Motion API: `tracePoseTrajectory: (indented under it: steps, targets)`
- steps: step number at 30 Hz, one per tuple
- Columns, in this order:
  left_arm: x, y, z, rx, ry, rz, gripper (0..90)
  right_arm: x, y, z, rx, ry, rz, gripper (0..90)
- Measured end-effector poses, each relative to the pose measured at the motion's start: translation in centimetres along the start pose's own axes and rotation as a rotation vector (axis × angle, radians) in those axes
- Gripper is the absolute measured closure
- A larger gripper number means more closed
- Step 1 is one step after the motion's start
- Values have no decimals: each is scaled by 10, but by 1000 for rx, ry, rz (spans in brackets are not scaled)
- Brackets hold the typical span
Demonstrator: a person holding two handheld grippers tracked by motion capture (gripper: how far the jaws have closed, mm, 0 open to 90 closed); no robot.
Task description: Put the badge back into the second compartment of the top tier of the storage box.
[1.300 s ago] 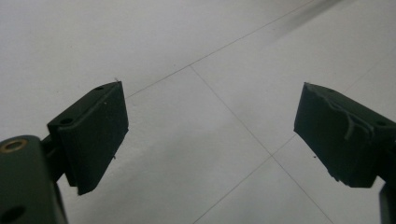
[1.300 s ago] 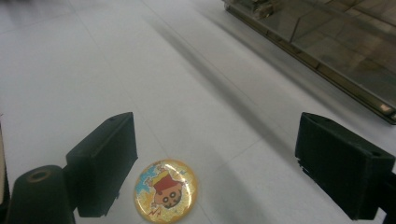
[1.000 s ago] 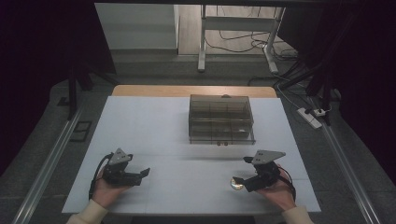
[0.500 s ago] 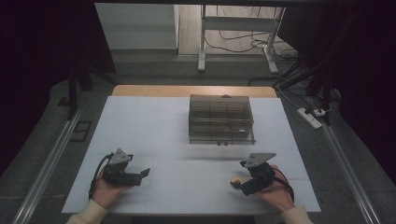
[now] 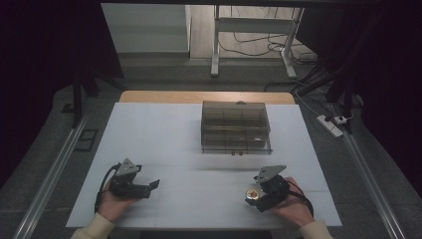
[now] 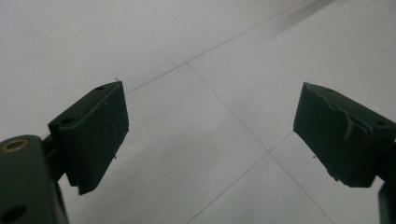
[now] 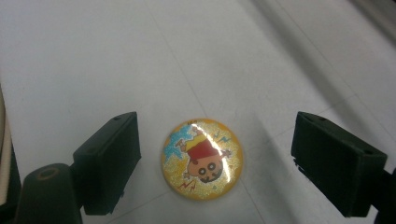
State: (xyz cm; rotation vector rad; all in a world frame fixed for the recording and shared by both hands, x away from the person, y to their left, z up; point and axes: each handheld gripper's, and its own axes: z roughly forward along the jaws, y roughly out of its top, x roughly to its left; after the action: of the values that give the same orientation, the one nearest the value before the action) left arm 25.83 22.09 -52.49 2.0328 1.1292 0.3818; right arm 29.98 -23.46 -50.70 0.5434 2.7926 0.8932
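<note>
Right gripper (image 7: 215, 158) lowered over round badge (image 7: 202, 159), jaws apart, cartoon figure upside-down

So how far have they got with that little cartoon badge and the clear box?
Hardly begun, it seems. The round yellow cartoon badge lies flat on the white table, between the open fingers of the right gripper, ungrasped. The left gripper is open too, with nothing between its fingers. The clear plastic drawer box stands apart at the back. Grasping and any moving look left to do, though the goal is my guess.
</note>
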Motion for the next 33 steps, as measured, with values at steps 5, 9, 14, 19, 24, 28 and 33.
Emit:
tracePoseTrajectory:
  steps: [5, 9, 14, 19, 24, 28, 33]
  targets:
    - [0, 0, 0, 1, -1, 1, 102, 3, 1, 2, 31, 7, -27, 181]
    - [0, 0, 0, 2, 0, 1, 102, 5, 2, 3, 47, 0, -46, 205]
    - [0, 0, 0, 3, 0, 2, 102, 6, 3, 5, 74, 9, -53, 227]
    - [0, 0, 0, 3, 0, 3, 103, 6, 3, 6, 91, 26, -55, 274]
    - [0, 0, 0, 2, 1, 3, 103, 3, 3, 7, 96, 48, -34, 299]
    - [0, 0, 0, 2, 1, 4, 102, 2, 4, 7, 101, 43, -26, 337]
    - [0, 0, 0, 3, 1, 6, 103, 1, 5, 6, 112, 32, -11, 412]
